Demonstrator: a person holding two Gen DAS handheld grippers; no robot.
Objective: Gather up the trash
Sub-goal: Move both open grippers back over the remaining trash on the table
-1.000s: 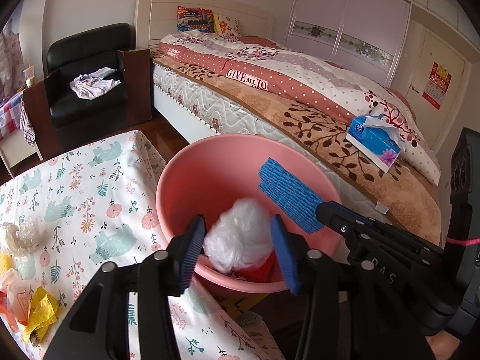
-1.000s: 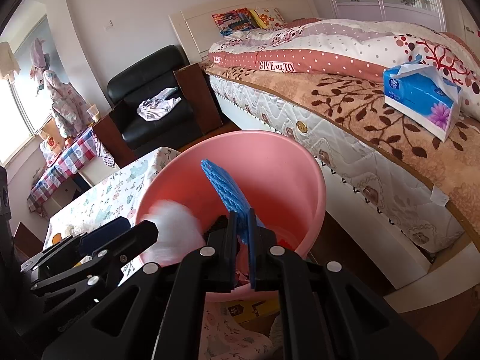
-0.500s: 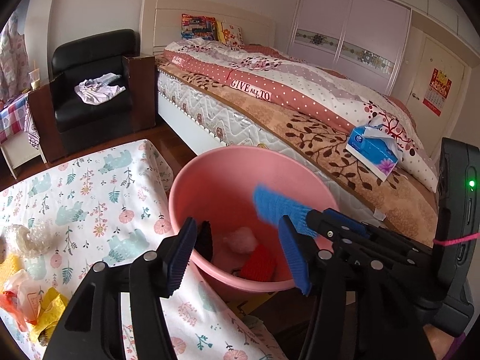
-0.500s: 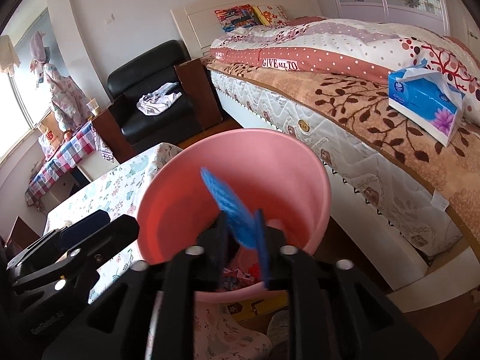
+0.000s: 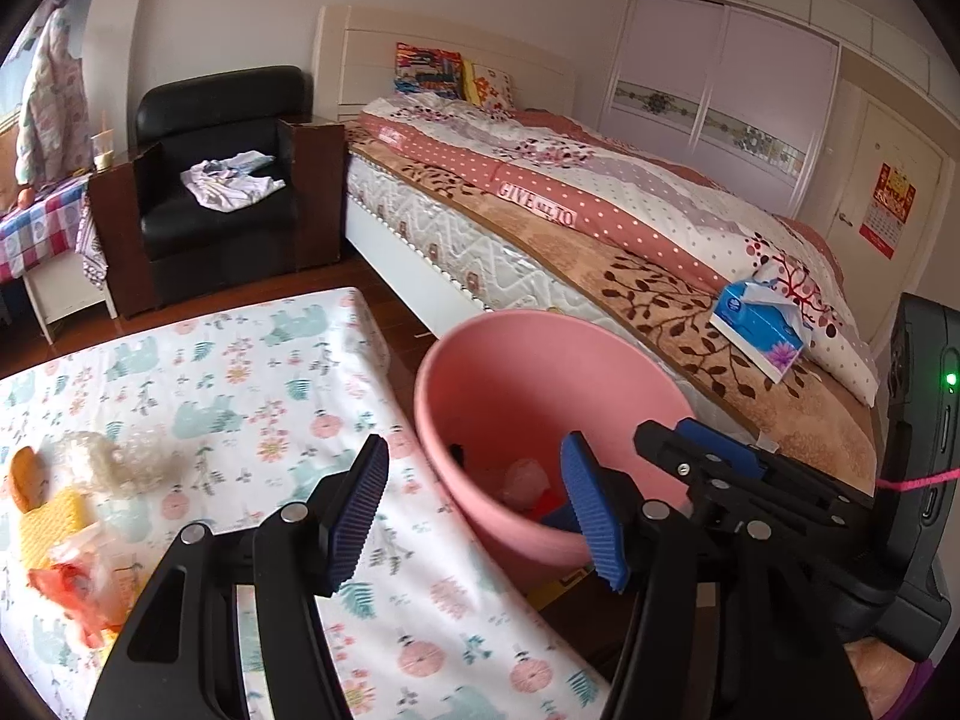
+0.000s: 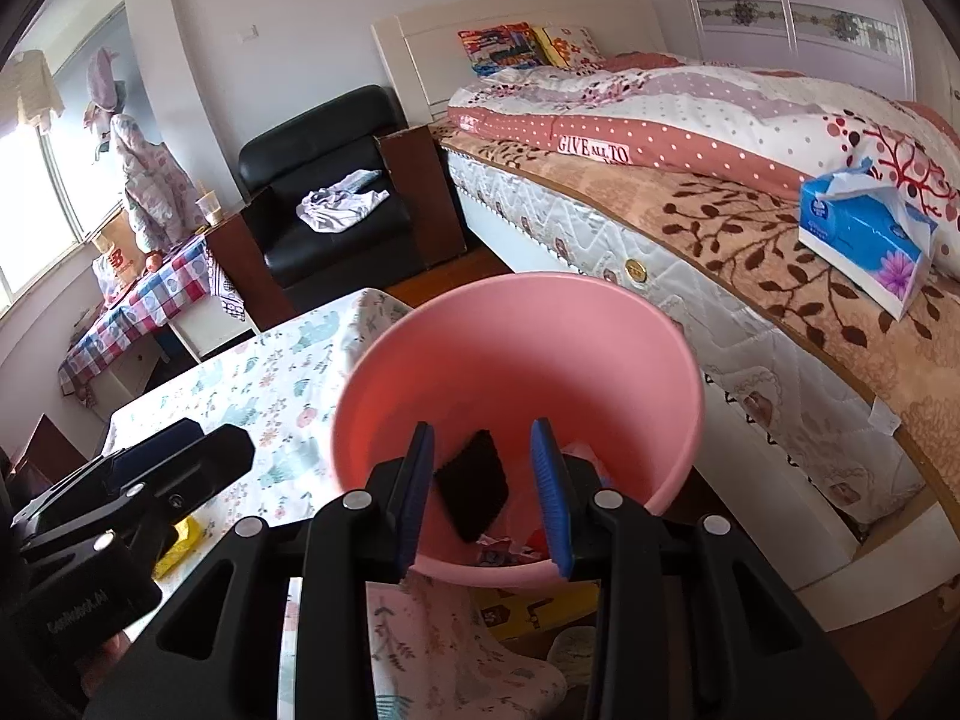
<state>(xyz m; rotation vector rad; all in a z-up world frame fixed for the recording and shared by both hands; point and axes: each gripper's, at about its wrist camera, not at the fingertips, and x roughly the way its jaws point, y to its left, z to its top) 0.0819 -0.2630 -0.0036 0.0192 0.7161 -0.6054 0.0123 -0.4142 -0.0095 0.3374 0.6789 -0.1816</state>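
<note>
Pink bin just off the right edge of a table draped in a floral cloth, between that table and the bed. Inside, near the bottom: a crumpled clear plastic wad, a red scrap and a dark sponge-like pad leaning on the near wall. Left gripper poised over the bin's near rim, jaws spread wide and opening, nothing clamped between the ribbed blue pads. Right gripper aimed down into the bin, jaws parted and opening, the dark pad seen in the gap below but untouched by either pad. More trash toward the table's left edge: a tangled clear plastic clump, a yellow piece, an orange-brown piece and an orange-and-clear wrapper, all close together. Blue tissue box on the bed's near edge, well apart from the bin. Black armchair with a crumpled cloth on its seat, beside the headboard.
</note>
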